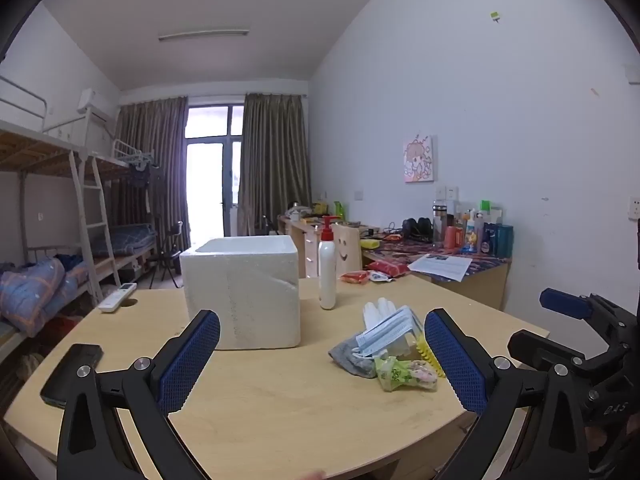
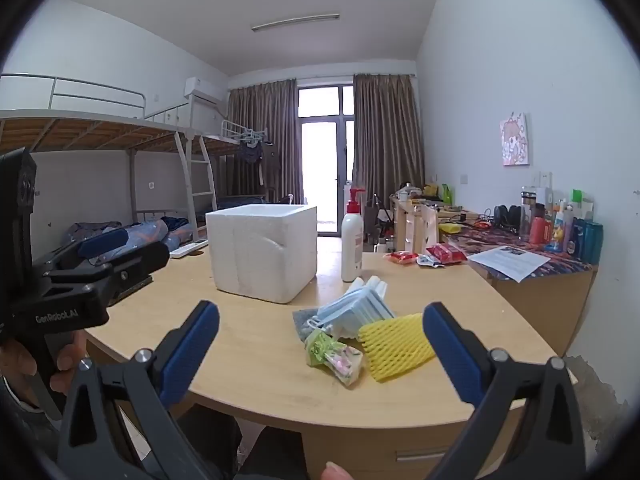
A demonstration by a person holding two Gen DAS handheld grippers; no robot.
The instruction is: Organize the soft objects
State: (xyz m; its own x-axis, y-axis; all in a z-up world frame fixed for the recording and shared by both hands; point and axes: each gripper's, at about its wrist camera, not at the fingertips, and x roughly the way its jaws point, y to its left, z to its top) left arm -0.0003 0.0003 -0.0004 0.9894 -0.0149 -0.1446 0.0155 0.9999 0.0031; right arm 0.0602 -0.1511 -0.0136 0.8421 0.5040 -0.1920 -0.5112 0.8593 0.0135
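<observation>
Masks (image 2: 358,306), sock (image 1: 352,354) and yellow foam net (image 2: 394,346) look light, squashy; pinch mid-body; both grippers (image 1: 320,360) (image 2: 320,354) gape empty.

Wide-open right hand-held gripper (image 2: 320,340) above table-edge pile: masks (image 2: 356,308), yellow foam net (image 2: 394,346)

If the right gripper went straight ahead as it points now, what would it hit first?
Probably the pile of soft items: the right gripper, open, frames the green packet and the masks just beyond. The foam box sits farther left. Depth is uncertain.
</observation>
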